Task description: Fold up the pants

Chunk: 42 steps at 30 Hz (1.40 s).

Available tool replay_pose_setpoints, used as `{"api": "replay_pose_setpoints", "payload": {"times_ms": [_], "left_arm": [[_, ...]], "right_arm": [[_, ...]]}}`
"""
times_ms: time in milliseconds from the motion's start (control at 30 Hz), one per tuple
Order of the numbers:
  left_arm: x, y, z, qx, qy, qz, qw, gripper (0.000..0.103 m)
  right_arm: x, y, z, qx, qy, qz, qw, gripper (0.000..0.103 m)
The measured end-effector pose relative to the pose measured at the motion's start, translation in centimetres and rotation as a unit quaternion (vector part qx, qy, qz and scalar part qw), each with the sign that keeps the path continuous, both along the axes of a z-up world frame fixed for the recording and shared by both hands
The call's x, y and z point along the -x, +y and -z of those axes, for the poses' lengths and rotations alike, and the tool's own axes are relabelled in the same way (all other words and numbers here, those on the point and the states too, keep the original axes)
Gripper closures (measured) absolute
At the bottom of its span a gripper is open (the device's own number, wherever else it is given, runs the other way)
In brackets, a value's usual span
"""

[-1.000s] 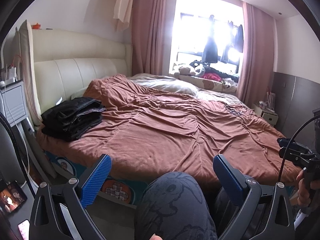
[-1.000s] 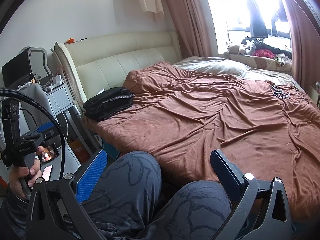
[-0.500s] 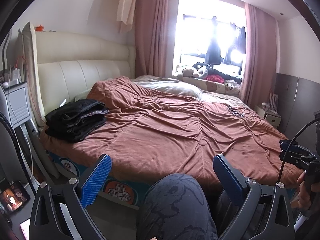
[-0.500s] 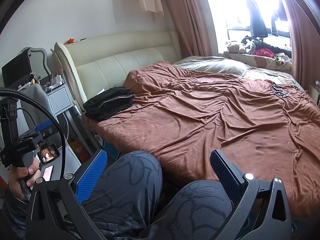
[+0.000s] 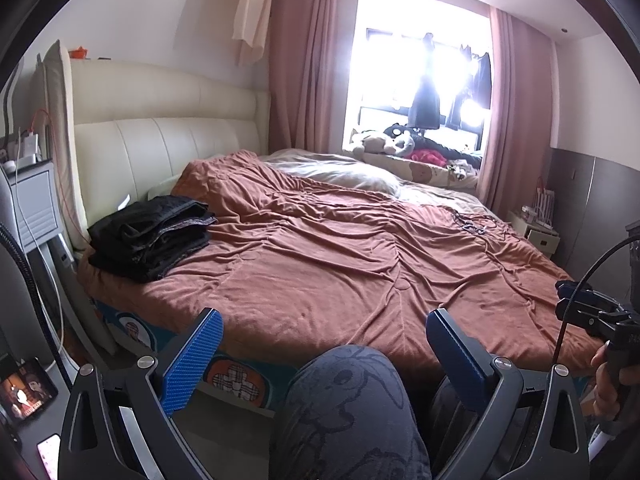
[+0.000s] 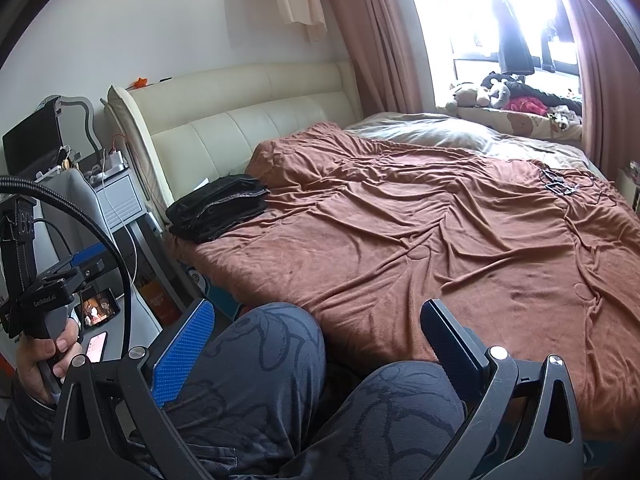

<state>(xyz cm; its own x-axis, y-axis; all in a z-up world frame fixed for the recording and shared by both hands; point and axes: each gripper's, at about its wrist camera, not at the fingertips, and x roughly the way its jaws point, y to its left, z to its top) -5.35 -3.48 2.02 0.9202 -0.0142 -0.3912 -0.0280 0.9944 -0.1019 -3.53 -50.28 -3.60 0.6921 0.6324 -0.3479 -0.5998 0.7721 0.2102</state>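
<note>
Nearest, the left gripper (image 5: 322,354) hangs over the person's knee (image 5: 344,400), fingers spread wide, nothing between them. The right gripper (image 6: 316,344) is just as wide and empty above both knees. Over the last second the left view has swung a little toward the headboard (image 5: 160,136); the right view barely shifts. Neither claw has gone to the cloth, so I judge the folding done or the next pair not yet fetched. Beyond, bare brown blanket (image 5: 340,260). Far off, the black pants (image 5: 148,236) lie as a folded stack on the bed's near corner beside the headboard, long axis running roughly along the headboard edge, layered folds facing the bed's middle.
</note>
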Motion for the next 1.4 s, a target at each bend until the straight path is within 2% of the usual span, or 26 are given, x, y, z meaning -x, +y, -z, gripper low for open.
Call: {"api": "replay_pose_setpoints", "payload": {"times_ms": [967,1400], "left_arm": [[0.0,0.1,0.0,0.0,0.0,0.0,1.0,0.001],[1.5,-0.3,-0.6,-0.001,-0.011,0.008,0.9999,0.001]], "right_arm": [[0.7,-0.2,0.1,-0.003,-0.004,0.001,1.0,0.0],[1.7,-0.5,0.0,-0.006,-0.006,0.008,1.0,0.0]]}}
